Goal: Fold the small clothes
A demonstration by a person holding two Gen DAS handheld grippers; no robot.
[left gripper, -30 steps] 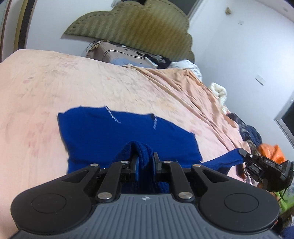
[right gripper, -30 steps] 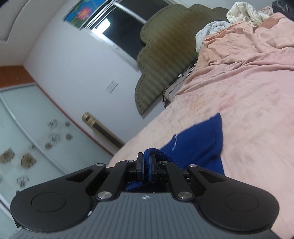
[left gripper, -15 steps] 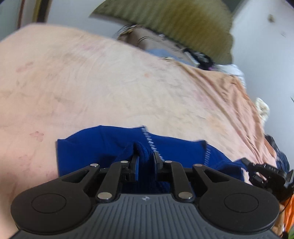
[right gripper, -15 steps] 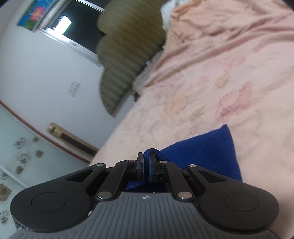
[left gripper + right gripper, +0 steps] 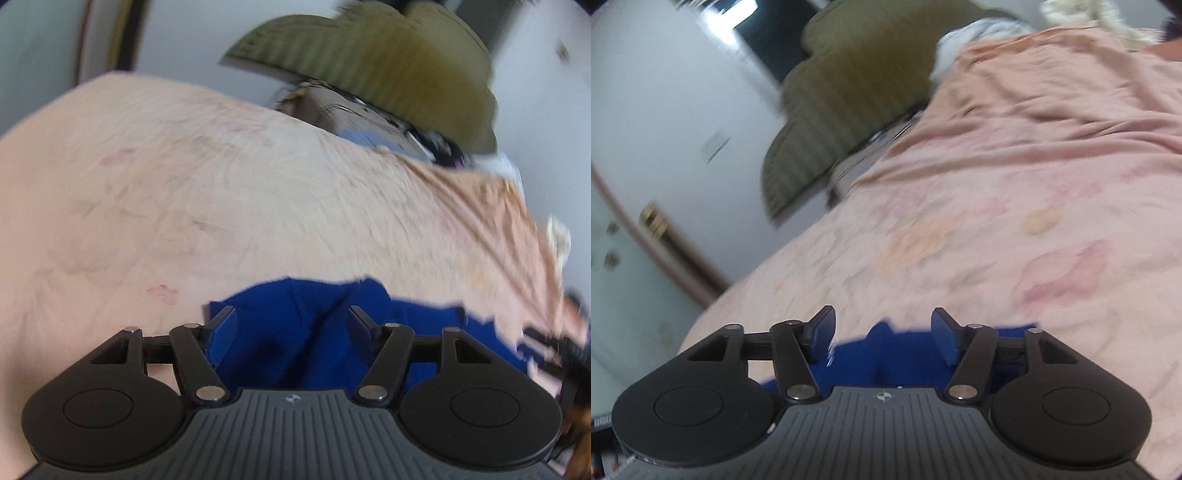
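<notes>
Item: small royal-blue knit garment point(image 5: 295, 332), lying bunched on the peach floral bedsheet point(image 5: 221, 206). Left gripper point(image 5: 291, 325) and right gripper point(image 5: 882, 332) had just been opening, cloth between unclamped jaws. Risk: loose fold likely springing open if fabric snagged a withdrawing pad.

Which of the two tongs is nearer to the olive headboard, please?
Hard to tell: both tongs sit open over the blue garment, left tongs and right tongs alike, with the olive headboard far across the pink bedsheet.
</notes>
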